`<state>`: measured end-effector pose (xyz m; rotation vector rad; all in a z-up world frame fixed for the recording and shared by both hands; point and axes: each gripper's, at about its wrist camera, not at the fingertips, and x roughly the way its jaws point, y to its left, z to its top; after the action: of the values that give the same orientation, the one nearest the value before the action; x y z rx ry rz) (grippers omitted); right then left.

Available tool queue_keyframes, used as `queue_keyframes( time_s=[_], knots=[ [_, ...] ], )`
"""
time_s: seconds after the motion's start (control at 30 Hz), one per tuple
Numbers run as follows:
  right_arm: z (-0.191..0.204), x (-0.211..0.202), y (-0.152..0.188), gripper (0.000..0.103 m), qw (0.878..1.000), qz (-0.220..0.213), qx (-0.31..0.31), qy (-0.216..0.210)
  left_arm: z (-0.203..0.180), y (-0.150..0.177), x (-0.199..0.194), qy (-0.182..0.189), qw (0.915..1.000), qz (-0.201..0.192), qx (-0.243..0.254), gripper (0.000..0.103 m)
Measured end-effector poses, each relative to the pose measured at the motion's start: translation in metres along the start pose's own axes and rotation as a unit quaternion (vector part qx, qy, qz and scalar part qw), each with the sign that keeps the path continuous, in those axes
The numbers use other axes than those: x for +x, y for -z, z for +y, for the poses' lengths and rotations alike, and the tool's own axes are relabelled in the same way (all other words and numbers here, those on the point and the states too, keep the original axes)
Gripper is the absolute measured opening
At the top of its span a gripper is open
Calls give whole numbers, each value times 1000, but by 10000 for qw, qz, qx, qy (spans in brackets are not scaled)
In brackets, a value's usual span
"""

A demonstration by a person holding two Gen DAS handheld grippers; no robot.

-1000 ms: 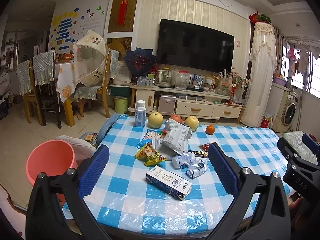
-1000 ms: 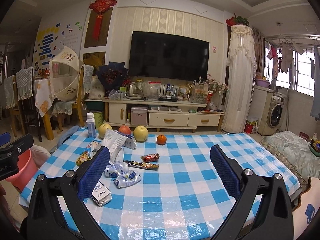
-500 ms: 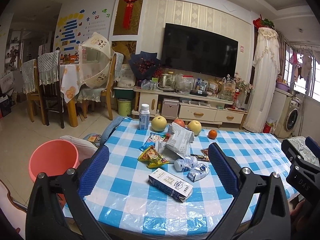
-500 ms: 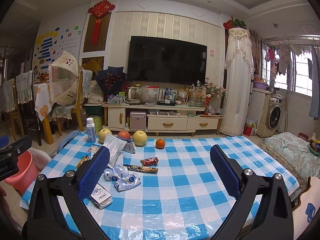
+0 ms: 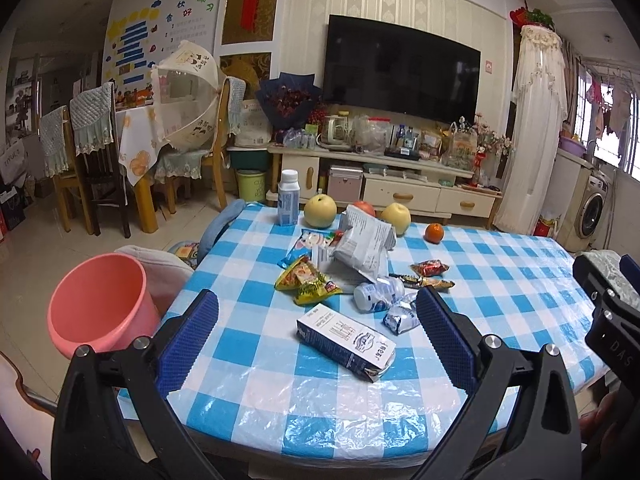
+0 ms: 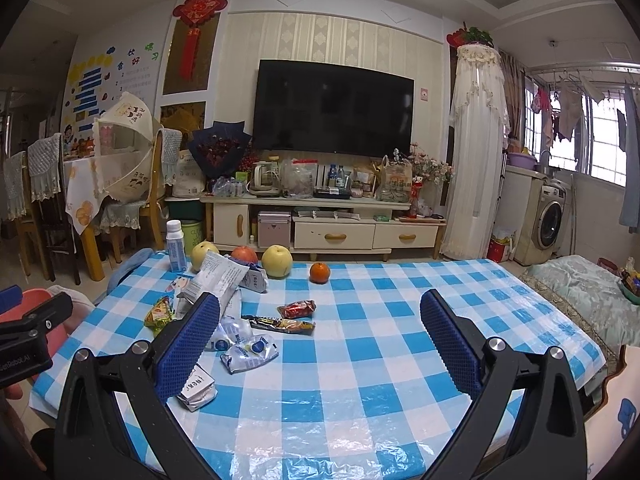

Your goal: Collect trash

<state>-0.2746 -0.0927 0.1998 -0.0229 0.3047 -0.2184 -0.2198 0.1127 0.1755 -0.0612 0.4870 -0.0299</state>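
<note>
**Blue-and-white checked bench with scattered trash**

Checked cloth covers the bench (image 5: 500, 280). Beside its left edge, on the floor, stands a pink bucket (image 5: 100, 304). Left claw (image 5: 316, 336) and right claw (image 6: 320, 340) both hover above the near edge, spread wide and empty. A flattened milk carton (image 5: 346, 338) lies nearest; crumpled wrappers (image 5: 308, 280) and a squashed bottle (image 5: 378, 294) lie behind.

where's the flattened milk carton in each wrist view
Left wrist view: the milk carton lies at lower centre, on the checked table, between the open fingers of the left hand-held gripper.
Right wrist view: the carton sits lower left, partly hidden behind the right hand-held gripper's left finger.
Shared landmark: the orange at the table's far edge.
</note>
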Motion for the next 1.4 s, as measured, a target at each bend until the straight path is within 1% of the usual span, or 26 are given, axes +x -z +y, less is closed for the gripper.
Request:
queue_keyframes(
  time_s=[0.1, 0.23, 0.3, 0.43, 0.5, 0.6, 0.77, 0.87, 0.93, 1.0, 1.1, 1.17, 1.23, 1.33, 1.4],
  knots=[
    [-1, 9, 5, 99, 10000, 27, -5, 73, -2, 7, 12, 33, 9998, 171, -18, 100],
    [-4, 25, 16, 99, 9998, 194, 55, 24, -5, 18, 29, 69, 9990, 422, -90, 99],
    [-5, 35, 24, 99, 9995, 295, 73, -14, -3, 23, 39, 120, 9980, 579, -206, 100],
    [-7, 62, 42, 99, 9969, 684, 170, -341, 3, 34, 58, 257, 9936, 933, -586, 99],
    [-11, 76, 53, 99, 9934, 965, 314, -540, 6, 40, 70, 290, 9903, 1119, -768, 99],
    [-16, 95, 66, 99, 9864, 1327, 569, -788, 9, 48, 86, 344, 9843, 1388, -1030, 99],
    [-24, 123, 78, 99, 9712, 1680, 1023, -1343, 8, 57, 114, 428, 9741, 1750, -1369, 99],
    [-22, 146, 88, 99, 9587, 1952, 1185, -1694, 2, 61, 134, 488, 9670, 1975, -1532, 99],
    [-20, 160, 92, 98, 9488, 2134, 1310, -1928, -2, 62, 144, 492, 9640, 2072, -1590, 99],
    [-18, 173, 96, 98, 9399, 2279, 1446, -2093, -7, 62, 156, 461, 9624, 2136, -1614, 99],
    [-15, 186, 100, 97, 9318, 2396, 1568, -2232, -14, 62, 171, 339, 9618, 2237, -1543, 99],
    [-13, 194, 100, 94, 9282, 2451, 1613, -2287, -19, 63, 181, 263, 9609, 2319, -1492, 99],
    [-10, 202, 101, 82, 9215, 2537, 1686, -2408, -20, 63, 189, 211, 9604, 2371, -1451, 99],
    [-6, 215, 102, 81, 9152, 2675, 1715, -2478, -22, 64, 201, 74, 9599, 2438, -1383, 99],
    [-4, 222, 102, 80, 9100, 2717, 1793, -2569, -20, 64, 206, 49, 9592, 2460, -1393, 99]
  ],
)
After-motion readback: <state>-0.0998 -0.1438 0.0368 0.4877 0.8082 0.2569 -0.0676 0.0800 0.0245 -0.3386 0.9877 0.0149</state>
